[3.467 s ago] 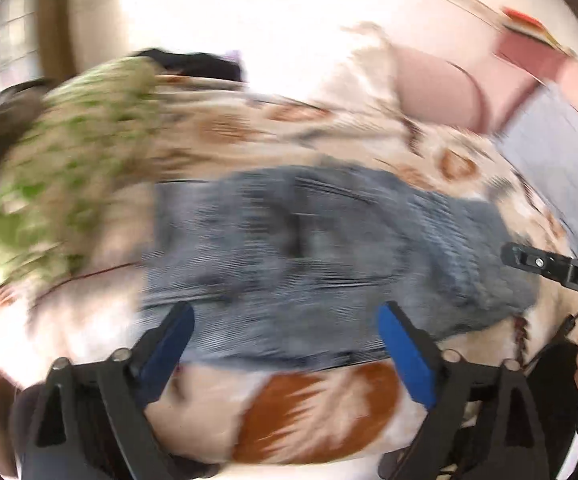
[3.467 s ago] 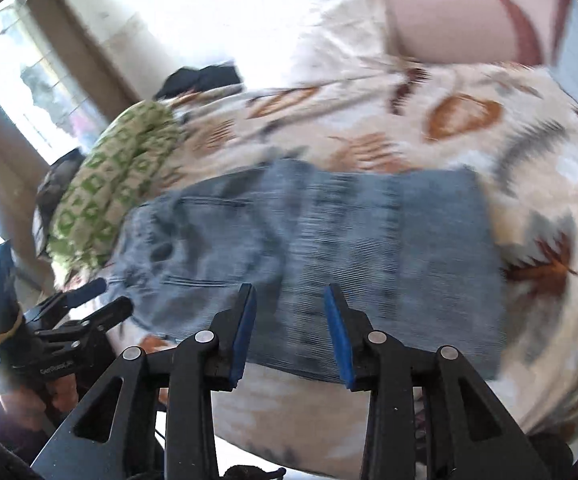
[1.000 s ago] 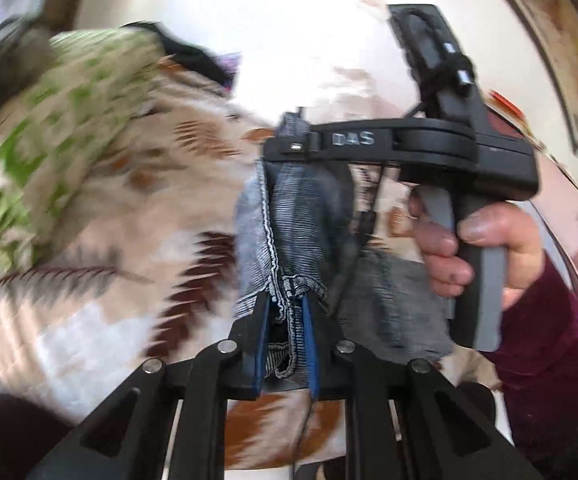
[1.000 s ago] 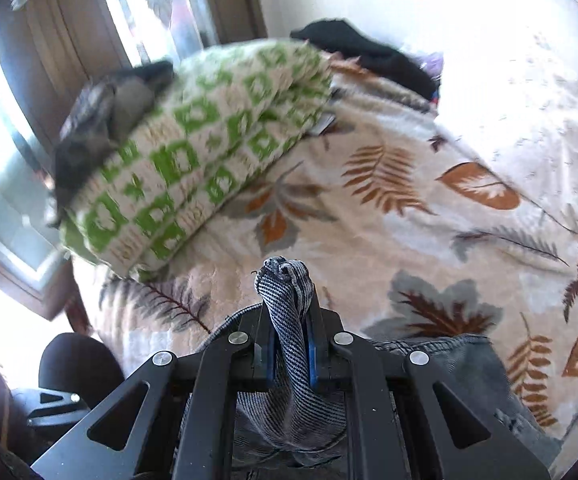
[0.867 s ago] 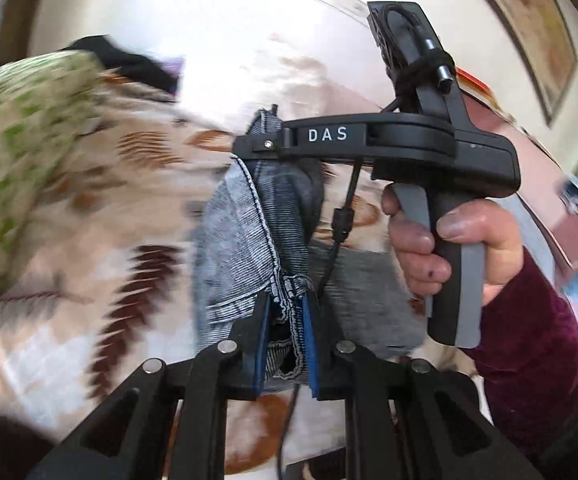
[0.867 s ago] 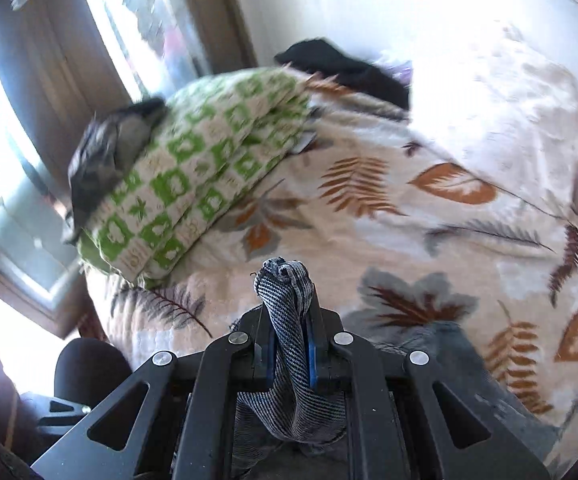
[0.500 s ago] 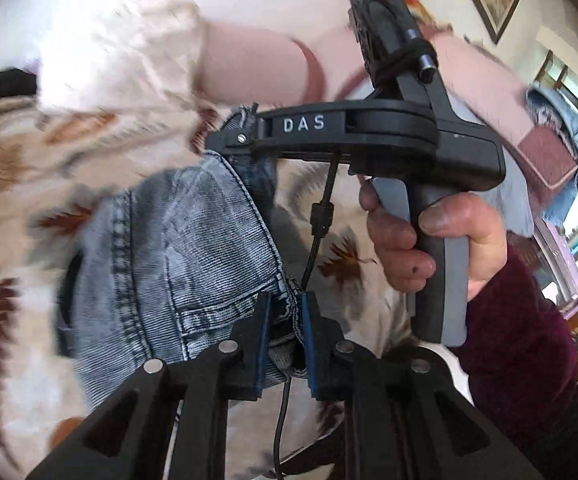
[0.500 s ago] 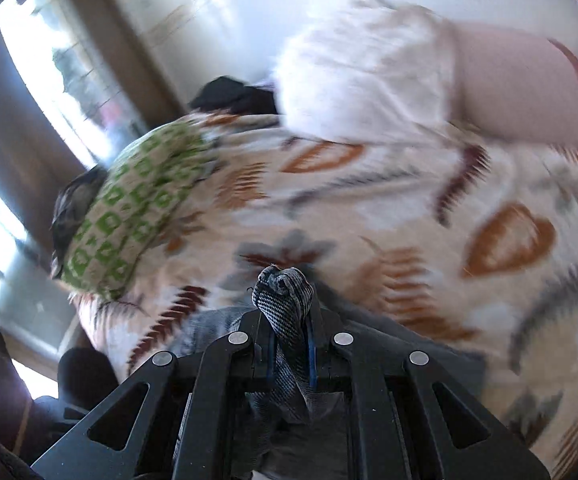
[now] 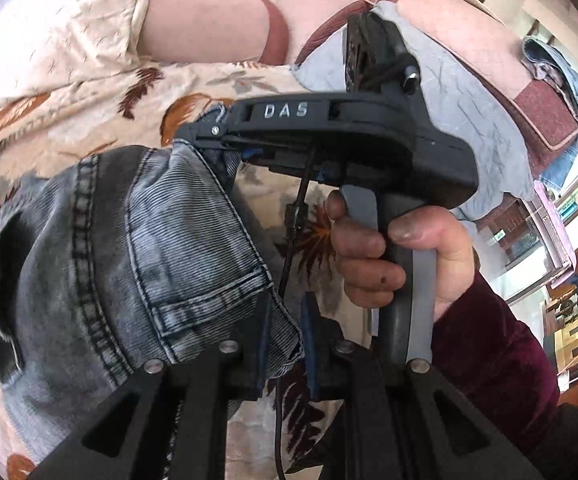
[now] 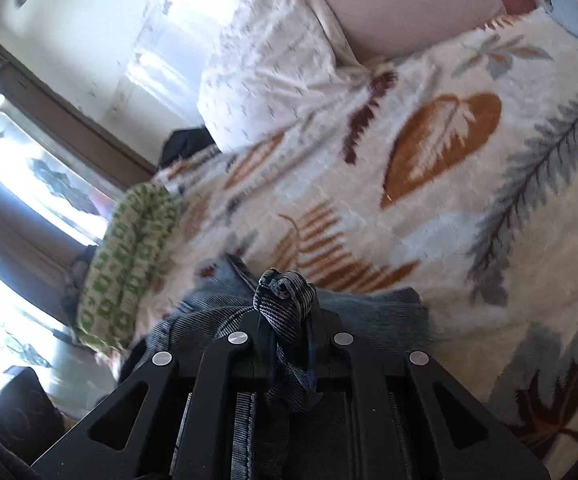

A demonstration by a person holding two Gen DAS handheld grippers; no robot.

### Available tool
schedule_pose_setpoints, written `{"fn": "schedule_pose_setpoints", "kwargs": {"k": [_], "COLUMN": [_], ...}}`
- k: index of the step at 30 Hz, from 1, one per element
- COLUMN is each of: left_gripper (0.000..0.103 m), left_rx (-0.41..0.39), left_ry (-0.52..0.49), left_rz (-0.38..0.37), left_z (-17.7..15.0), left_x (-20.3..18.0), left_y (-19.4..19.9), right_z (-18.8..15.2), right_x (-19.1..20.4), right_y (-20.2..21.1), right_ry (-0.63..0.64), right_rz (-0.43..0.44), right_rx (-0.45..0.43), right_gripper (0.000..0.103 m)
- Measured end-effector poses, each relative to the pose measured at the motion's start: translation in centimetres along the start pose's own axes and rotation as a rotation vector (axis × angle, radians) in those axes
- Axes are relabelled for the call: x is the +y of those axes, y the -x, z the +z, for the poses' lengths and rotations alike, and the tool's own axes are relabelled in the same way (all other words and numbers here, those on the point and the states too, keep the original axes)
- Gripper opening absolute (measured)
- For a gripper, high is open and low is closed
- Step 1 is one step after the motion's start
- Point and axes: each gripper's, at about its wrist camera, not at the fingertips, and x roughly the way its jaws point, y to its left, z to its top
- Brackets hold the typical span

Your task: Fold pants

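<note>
While over the bedspread (image 10: 469,200), both clamped on jeans (image 9: 129,248): left gripper (image 9: 285,344) at hem, right gripper (image 10: 289,344) on bunched fold.

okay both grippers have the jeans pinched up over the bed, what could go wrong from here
The left gripper pinches only a thin hem edge of the jeans, so the denim may slip out as the fold is carried over. The right gripper clamps a bunched wad, which could leave a crooked crease. A black cable hangs beside the fabric between the two tools and might snag.
</note>
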Motion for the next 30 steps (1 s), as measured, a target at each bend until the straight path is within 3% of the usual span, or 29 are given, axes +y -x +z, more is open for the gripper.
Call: {"fn": "schedule_pose_setpoints", "kwargs": {"k": [6,9,11,13,15,20,23,28,30], "left_gripper": [0.017,0.017,0.02,0.021,0.033,0.046,0.048,0.048,0.048], "left_rx": [-0.031,0.019,0.05,0.051,0.012,-0.15,-0.201,-0.157,-0.124], "left_ry": [-0.041,-0.035,-0.034,-0.064,-0.094,-0.124,-0.091,-0.069,-0.071], "left_rz": [-0.053,-0.097,-0.088,-0.072,-0.054,0.188,0.356,0.486,0.501], "left_z": [2.3,2.3,1.4,0.5,0.0,0.2,1.0,1.2,0.8], "left_x": [-1.7,-1.7,-1.4,-1.3,-1.2,0.9,3.1,5.5,6.1], "left_y": [-0.7,-2.2,-2.6,-1.7,0.6,6.6,7.7,4.8,3.4], "right_z": [1.8,1.9,1.3,0.3,-0.7,-0.8,-1.3,-1.9,-2.4], "right_x": [1.1,-0.9,-2.8,-5.3,-7.1,-4.3,-0.8,5.0,6.0], "right_y": [4.3,4.3,3.0,1.7,2.2,7.0,9.2,8.7,7.3], "right_ry": [0.021,-0.011,-0.044,-0.109,-0.172,-0.065,0.025,0.149,0.162], "right_rz": [0.018,-0.018,-0.057,-0.144,-0.154,-0.273,-0.252,-0.216,-0.208], "right_rx": [-0.1,-0.064,-0.016,0.027,0.008,-0.12,-0.173,-0.185,-0.161], "right_gripper": [0.01,0.011,0.018,0.038,0.053,0.054,0.054,0.054,0.054]}}
